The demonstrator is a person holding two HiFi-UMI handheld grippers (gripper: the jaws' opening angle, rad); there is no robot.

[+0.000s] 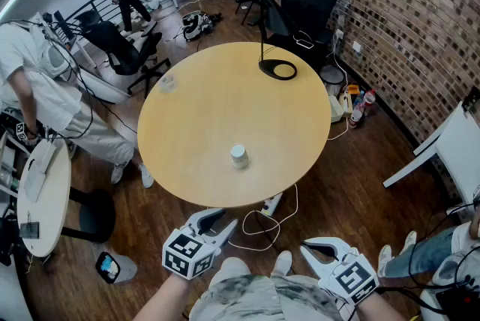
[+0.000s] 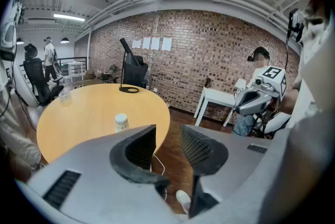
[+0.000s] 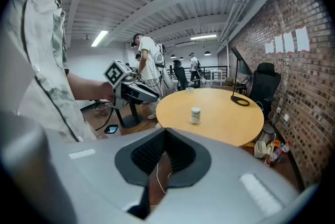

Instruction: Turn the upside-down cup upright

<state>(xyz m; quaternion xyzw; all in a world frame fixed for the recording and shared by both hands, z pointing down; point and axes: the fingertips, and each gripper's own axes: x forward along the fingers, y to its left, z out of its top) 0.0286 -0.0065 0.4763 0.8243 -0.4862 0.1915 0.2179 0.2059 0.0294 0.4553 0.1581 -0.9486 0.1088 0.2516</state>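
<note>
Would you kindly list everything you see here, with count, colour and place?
round wooden table: one, tan, mid-room
upside-down paper cup: one, white, table's near side
clear plastic cup: one, transparent, table's far-left edge
ring-base desk lamp: one, black, table's far side
office chairs: two, black, by the brick wall and far left
bystander in white clothes: one, left of table
left gripper: one, white, bottom left, fingers apart, empty
right gripper: one, white, bottom right, fingers together, empty
</note>
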